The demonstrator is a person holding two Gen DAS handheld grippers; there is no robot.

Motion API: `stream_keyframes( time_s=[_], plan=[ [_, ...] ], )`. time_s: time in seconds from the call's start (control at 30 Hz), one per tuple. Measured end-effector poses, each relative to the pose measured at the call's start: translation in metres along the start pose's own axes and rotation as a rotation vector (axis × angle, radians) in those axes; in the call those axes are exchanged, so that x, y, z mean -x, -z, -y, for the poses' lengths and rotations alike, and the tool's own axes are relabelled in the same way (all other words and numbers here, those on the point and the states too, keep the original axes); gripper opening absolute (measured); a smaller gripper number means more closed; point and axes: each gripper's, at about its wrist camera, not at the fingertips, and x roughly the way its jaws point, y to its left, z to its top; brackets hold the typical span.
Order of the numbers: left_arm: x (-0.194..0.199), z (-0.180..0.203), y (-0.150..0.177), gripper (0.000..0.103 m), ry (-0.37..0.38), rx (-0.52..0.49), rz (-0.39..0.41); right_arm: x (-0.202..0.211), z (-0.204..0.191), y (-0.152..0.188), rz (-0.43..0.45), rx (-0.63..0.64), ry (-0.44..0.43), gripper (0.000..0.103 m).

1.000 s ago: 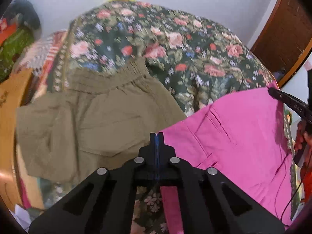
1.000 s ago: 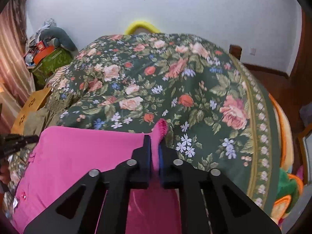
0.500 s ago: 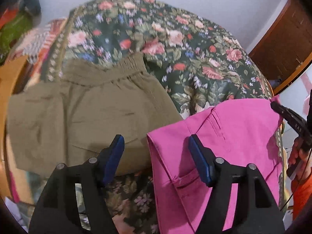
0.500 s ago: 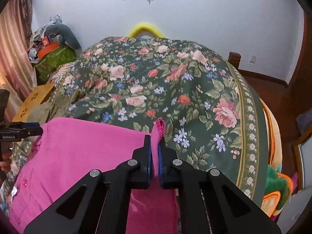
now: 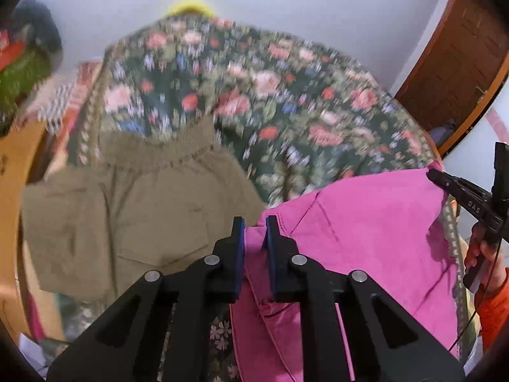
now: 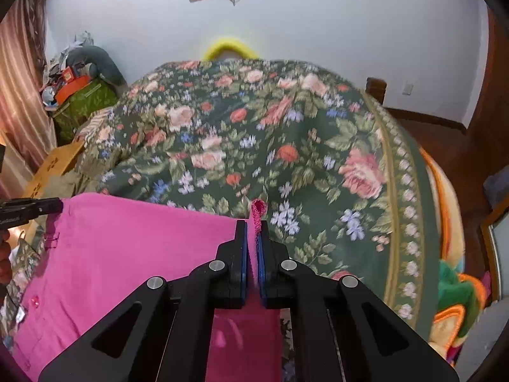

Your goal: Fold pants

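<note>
While the left wrist view alone is showing olive shorts [image 5: 127, 222], pink pants [image 6: 127, 254] are lying stretched over the floral bed [image 6: 286, 159], left hand-held gripper [image 5: 254, 222] closing on one corner, right hand-held gripper [image 6: 253, 226] pinching another.

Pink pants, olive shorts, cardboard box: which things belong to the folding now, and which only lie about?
In the job:
- pink pants
- left gripper, jaws closing on a pants corner
- right gripper, shut on a pants edge

Lying about:
- olive shorts
- floral bedspread
- cardboard box
</note>
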Motion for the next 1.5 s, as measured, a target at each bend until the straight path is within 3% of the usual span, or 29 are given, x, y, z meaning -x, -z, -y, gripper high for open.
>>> stream_keyframes(
  time_s=[0.17, 0.33, 0.57, 0.7, 0.97, 1.03, 1.1, 1.17, 1.33, 1.5],
  plan=[
    [0.051, 0.029, -0.001, 0.013, -0.072, -0.108, 0.089, 0.046, -0.006, -0.013, 0.079, -0.022, -0.019, 0.004],
    [0.105, 0.053, 0.015, 0.013, -0.088, -0.166, 0.159, 0.097, -0.015, -0.014, 0.137, -0.013, -0.04, 0.004],
    [0.154, 0.081, 0.06, 0.013, -0.112, -0.234, 0.208, 0.174, -0.036, 0.018, 0.188, 0.016, -0.064, 0.004],
    [0.166, 0.089, 0.088, 0.013, -0.109, -0.249, 0.198, 0.198, -0.044, 0.046, 0.171, 0.024, -0.085, 0.004],
    [0.153, 0.097, 0.137, 0.013, -0.159, -0.287, 0.119, 0.191, -0.05, 0.095, 0.055, 0.016, -0.076, 0.008],
    [0.147, 0.096, 0.146, 0.013, -0.164, -0.289, 0.1, 0.183, -0.05, 0.106, 0.021, 0.01, -0.075, 0.023],
    [0.141, 0.094, 0.154, 0.013, -0.166, -0.286, 0.082, 0.167, -0.053, 0.121, -0.026, 0.027, -0.06, 0.051],
    [0.134, 0.092, 0.159, 0.013, -0.17, -0.284, 0.06, 0.155, -0.058, 0.135, -0.071, 0.064, -0.036, 0.06],
    [0.116, 0.089, 0.167, 0.013, -0.197, -0.286, 0.023, 0.121, -0.071, 0.154, -0.149, 0.145, -0.014, 0.06],
    [0.101, 0.084, 0.168, 0.013, -0.193, -0.27, 0.006, 0.099, -0.059, 0.149, -0.131, 0.058, -0.044, 0.06]
  ],
)
